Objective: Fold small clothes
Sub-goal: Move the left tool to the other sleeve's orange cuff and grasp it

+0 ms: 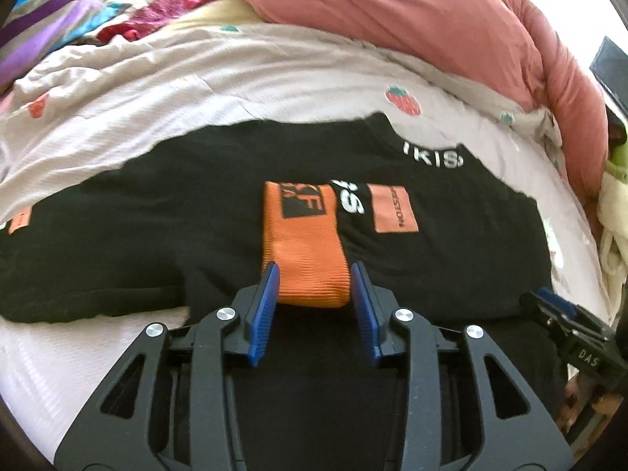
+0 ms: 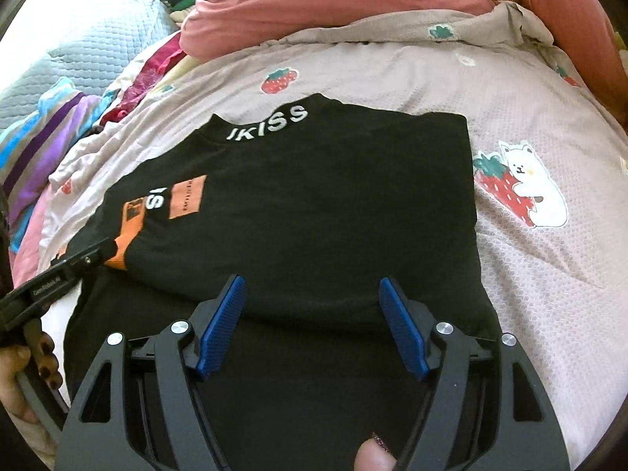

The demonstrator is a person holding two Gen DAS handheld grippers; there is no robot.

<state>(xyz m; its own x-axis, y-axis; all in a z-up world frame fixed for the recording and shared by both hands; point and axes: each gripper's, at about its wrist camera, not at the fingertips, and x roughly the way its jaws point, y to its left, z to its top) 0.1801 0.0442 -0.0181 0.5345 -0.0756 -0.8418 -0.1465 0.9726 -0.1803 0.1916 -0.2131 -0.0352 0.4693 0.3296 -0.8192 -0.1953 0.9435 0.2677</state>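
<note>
A small black shirt (image 2: 322, 204) with white "IKISS" on the collar and orange patches lies flat on the bed. It also shows in the left wrist view (image 1: 451, 259). Its sleeve with an orange ribbed cuff (image 1: 310, 251) is folded onto the body. My left gripper (image 1: 316, 274) is open, its blue pads on either side of the cuff's near end, not pressing it. It appears at the left in the right wrist view (image 2: 84, 257). My right gripper (image 2: 312, 286) is open over the shirt's lower part, holding nothing. It shows at the right edge in the left wrist view (image 1: 549, 302).
The bed has a pale sheet with strawberry prints (image 2: 522, 192). A pink duvet (image 1: 392, 27) is bunched along the far side. Striped and red clothes (image 1: 59, 19) are piled at the far left. A grey quilted pillow (image 2: 90, 51) lies at the back left.
</note>
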